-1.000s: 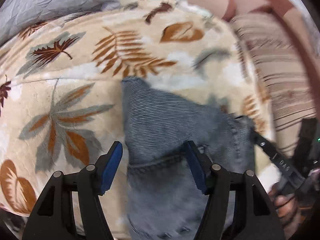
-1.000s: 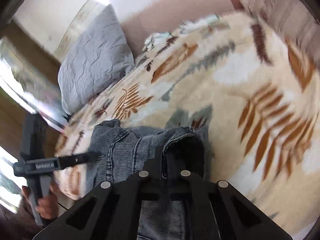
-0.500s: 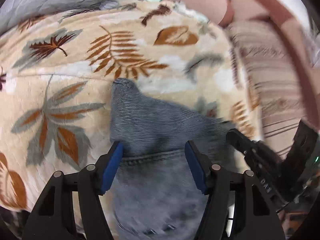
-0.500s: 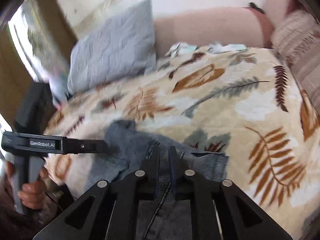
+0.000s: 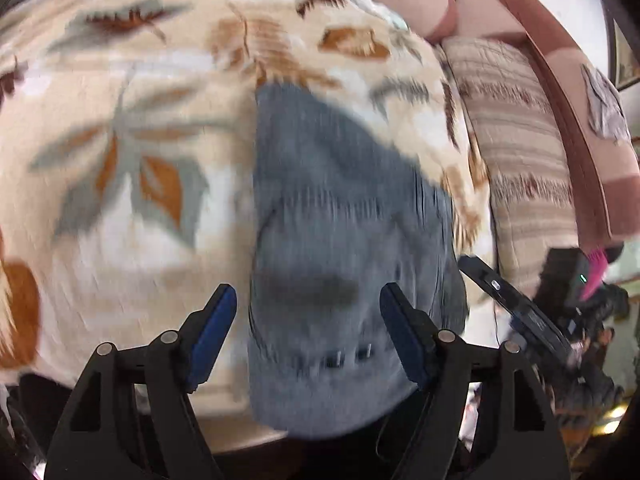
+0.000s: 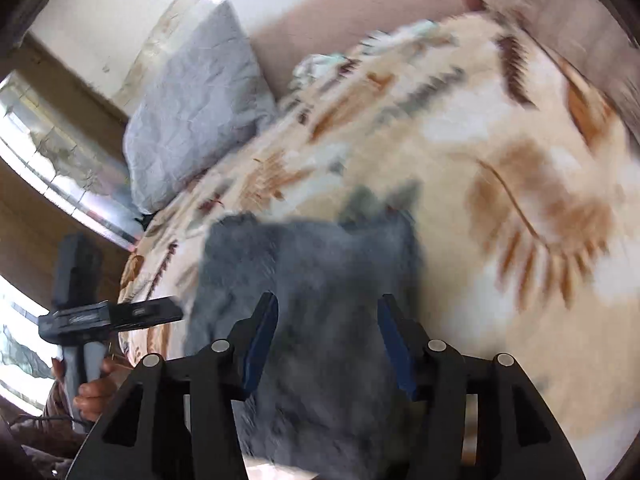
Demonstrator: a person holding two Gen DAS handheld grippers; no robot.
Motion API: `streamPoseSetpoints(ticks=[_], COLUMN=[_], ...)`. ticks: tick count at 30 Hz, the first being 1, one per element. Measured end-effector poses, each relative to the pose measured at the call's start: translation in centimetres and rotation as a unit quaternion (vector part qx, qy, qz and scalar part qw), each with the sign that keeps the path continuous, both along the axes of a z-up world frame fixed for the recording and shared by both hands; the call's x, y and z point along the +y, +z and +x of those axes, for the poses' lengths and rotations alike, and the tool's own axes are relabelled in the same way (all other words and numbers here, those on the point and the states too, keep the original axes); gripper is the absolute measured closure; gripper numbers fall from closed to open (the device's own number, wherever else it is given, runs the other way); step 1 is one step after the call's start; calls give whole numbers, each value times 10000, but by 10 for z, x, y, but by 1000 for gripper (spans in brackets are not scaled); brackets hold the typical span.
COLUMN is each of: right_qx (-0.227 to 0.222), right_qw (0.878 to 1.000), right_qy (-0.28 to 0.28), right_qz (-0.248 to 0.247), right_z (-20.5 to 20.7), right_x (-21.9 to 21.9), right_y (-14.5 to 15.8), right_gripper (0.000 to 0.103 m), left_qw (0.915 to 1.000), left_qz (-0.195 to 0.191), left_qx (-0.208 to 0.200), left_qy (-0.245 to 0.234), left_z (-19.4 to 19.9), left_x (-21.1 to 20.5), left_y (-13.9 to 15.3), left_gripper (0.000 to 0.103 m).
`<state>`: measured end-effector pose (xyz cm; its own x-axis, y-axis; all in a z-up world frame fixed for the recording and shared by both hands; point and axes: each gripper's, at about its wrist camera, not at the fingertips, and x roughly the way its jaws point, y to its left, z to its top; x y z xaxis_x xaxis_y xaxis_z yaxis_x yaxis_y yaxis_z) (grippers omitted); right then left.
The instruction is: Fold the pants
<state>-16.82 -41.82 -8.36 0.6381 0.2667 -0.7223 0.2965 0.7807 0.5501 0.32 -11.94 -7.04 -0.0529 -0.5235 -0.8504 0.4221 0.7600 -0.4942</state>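
Blue-padded fingers (image 5: 212, 332) of the left gripper (image 5: 308, 328) are spreading, clamping nothing; the right gripper (image 6: 326, 338) is also opening, unclamped. The folded grey-blue denim pants (image 5: 336, 208) lie at lower centre of both views on the cream leaf-print blanket (image 5: 120, 100).

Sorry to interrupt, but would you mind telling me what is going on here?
A person is folding grey jeans on a leaf-print blanket with a handheld claw in each hand. Both the left claw and the right claw are opening over the folded jeans, and neither grips the cloth. A grey pillow lies beyond.
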Motion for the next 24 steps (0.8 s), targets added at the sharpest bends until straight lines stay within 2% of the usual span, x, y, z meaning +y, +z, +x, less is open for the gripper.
streamPoseSetpoints(ticks=[2, 3, 4, 5, 7, 8, 9, 10, 11, 13, 15, 18, 20, 22, 24], right_qx=[238, 273, 172, 102, -118, -45, 210, 487, 643, 366, 14, -431, -560, -364, 28], right_qw=[9995, 9994, 9998, 9999, 9984, 9977, 9957, 9929, 9927, 9964, 9971, 9973, 9971, 9973, 9966], right_qy=[-123, -157, -92, -29, 71, 49, -15, -27, -62, -314, -357, -162, 90, 304, 455], right_qz=[150, 170, 75, -111, -552, -669, -899, -1082, -1015, -700, -666, -580, -515, -561, -690], right_z=[-6, -7, -7, -7, -11, -11, -10, -8, -9, -20, -29, -36, -35, -30, -25], right_x=[3, 7, 12, 16, 21, 19, 16, 13, 9, 1, 1, 12, 26, 40, 51], right_y=[-19, -25, -22, -15, 2, 1, -7, -18, -28, -18, -1, 22, 26, 15, -5], right_gripper=[49, 54, 62, 71, 75, 81, 91, 88, 76, 74, 70, 70, 70, 70, 72], left_qw=[9994, 9986, 9984, 9991, 9989, 9986, 9984, 9984, 9987, 9989, 9986, 9966, 9943, 9902, 9859], left_qz=[200, 240, 237, 276, 417, 484, 524, 516, 470, 445, 426, 372, 452, 781, 1106], left_qx=[245, 451, 487, 304, -34, -43, 54, 142, 179, 62, -270, -658, -816, -936, -904], left_qy=[-146, -168, -146, -126, -196, -217, -213, -160, -105, -113, -152, -324, -507, -688, -876], left_z=[-10, -14, -15, -18, -21, -21, -20, -19, -20, -23, -30, -41, -49, -56, -61], left_x=[-6, -9, -11, -11, -15, -17, -19, -17, -15, -10, -5, -9, -18, -29, -31], left_y=[-19, -28, -28, -22, -15, -19, -27, -32, -31, -19, -3, 13, 12, -2, -22], left_gripper=[26, 27, 27, 27, 27, 25, 21, 20, 20, 20, 21, 21, 21, 21, 19])
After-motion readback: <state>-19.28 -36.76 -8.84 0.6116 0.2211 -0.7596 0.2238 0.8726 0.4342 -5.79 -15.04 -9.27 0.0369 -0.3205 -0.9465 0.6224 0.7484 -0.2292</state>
